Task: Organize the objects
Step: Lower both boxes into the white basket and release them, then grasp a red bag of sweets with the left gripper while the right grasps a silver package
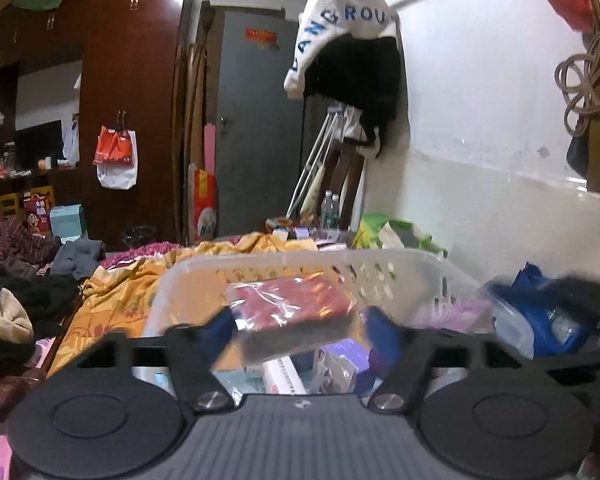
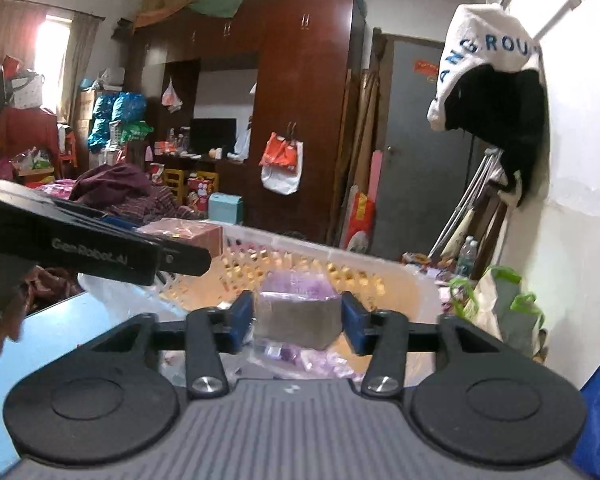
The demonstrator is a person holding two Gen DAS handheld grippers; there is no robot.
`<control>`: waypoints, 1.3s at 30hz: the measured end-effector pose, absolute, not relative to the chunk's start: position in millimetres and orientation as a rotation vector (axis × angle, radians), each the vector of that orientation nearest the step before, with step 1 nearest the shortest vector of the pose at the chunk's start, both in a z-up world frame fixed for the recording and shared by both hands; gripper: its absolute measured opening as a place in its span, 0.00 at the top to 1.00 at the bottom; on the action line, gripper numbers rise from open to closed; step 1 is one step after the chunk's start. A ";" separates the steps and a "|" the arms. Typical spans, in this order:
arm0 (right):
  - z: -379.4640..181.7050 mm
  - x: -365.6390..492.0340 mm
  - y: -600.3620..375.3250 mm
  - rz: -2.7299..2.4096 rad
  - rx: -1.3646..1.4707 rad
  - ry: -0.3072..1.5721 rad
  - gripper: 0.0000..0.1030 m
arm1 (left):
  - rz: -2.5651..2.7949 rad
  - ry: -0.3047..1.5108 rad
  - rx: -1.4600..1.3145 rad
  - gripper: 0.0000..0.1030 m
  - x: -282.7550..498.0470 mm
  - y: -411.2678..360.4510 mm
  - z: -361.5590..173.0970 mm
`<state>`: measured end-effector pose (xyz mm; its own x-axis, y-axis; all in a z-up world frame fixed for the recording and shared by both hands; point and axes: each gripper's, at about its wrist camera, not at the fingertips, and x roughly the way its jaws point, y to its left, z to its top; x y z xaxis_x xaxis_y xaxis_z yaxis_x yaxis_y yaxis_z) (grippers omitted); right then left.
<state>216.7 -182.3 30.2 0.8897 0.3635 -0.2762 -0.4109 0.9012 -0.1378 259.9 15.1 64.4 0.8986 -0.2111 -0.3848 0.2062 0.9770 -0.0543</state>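
A white perforated plastic basket stands on the bed just ahead of both grippers. My left gripper hangs over its near side with its jaws apart. Between its blue pads is a clear bag with a red packet, blurred, with a gap showing at each side. My right gripper is also open over the basket. A purple-topped wrapped pack sits between its pads without touching them. The left gripper's finger shows at the left of the right wrist view.
More packets and boxes lie in the basket bottom. An orange bedspread and piled clothes lie to the left, a blue bag and green bags to the right by the white wall. A wardrobe stands behind.
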 end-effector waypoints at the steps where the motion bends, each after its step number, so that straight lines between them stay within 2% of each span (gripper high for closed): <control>1: 33.2 210.0 -183.9 0.383 -0.195 0.226 0.00 | -0.209 0.394 -0.004 0.19 255.6 15.9 65.1; 4: 39.1 170.6 -199.5 0.384 -0.146 0.115 0.00 | -0.219 0.329 0.030 0.19 220.4 22.2 67.9; 7: 25.1 123.5 -221.5 0.397 -0.081 0.107 0.00 | -0.228 0.275 0.019 0.06 169.1 30.7 54.1; 10: -13.4 101.4 -235.6 0.377 0.032 0.305 0.00 | -0.276 0.344 -0.011 0.04 134.7 30.1 19.5; 12: -38.5 96.9 -236.1 0.420 0.062 0.455 0.00 | -0.287 0.375 -0.019 0.09 123.6 26.1 0.1; 17: -71.0 83.1 -220.4 0.455 0.064 0.522 0.01 | -0.282 0.383 -0.042 0.11 107.1 30.8 -19.0; 18: -69.7 87.1 -219.8 0.455 0.047 0.526 0.04 | -0.273 0.375 -0.038 0.11 104.0 30.9 -19.6; 20: -69.7 87.6 -212.9 0.478 0.017 0.517 0.18 | -0.286 0.368 -0.035 0.11 99.4 29.6 -20.0; 21: -69.5 88.0 -211.0 0.483 0.011 0.515 0.35 | -0.297 0.369 -0.033 0.11 97.6 29.3 -21.7; 29: -63.8 59.6 -225.2 0.423 -0.021 0.417 0.38 | -0.318 0.399 0.041 0.11 94.1 2.4 -43.4; 31: -61.0 56.9 -235.5 0.414 0.010 0.400 0.38 | -0.324 0.413 0.045 0.14 96.0 -4.5 -47.5; 34: -59.6 59.1 -248.9 0.406 0.056 0.386 0.38 | -0.314 0.427 0.065 0.28 97.2 -15.1 -54.0; 35: -59.7 59.9 -251.9 0.404 0.067 0.384 0.38 | -0.302 0.427 0.072 0.42 96.7 -17.6 -56.0; 36: -59.7 60.4 -253.0 0.404 0.076 0.383 0.38 | -0.291 0.426 0.079 0.50 95.4 -19.5 -57.3; 39: -61.6 61.2 -256.5 0.403 0.089 0.378 0.38 | -0.283 0.385 0.085 0.53 83.6 -19.7 -56.5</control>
<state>61.2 -256.5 -61.6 0.8512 0.3989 -0.3409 -0.3663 0.9169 0.1583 83.6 -19.7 -56.5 0.8879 -0.2561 -0.3821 0.2882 0.9571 0.0283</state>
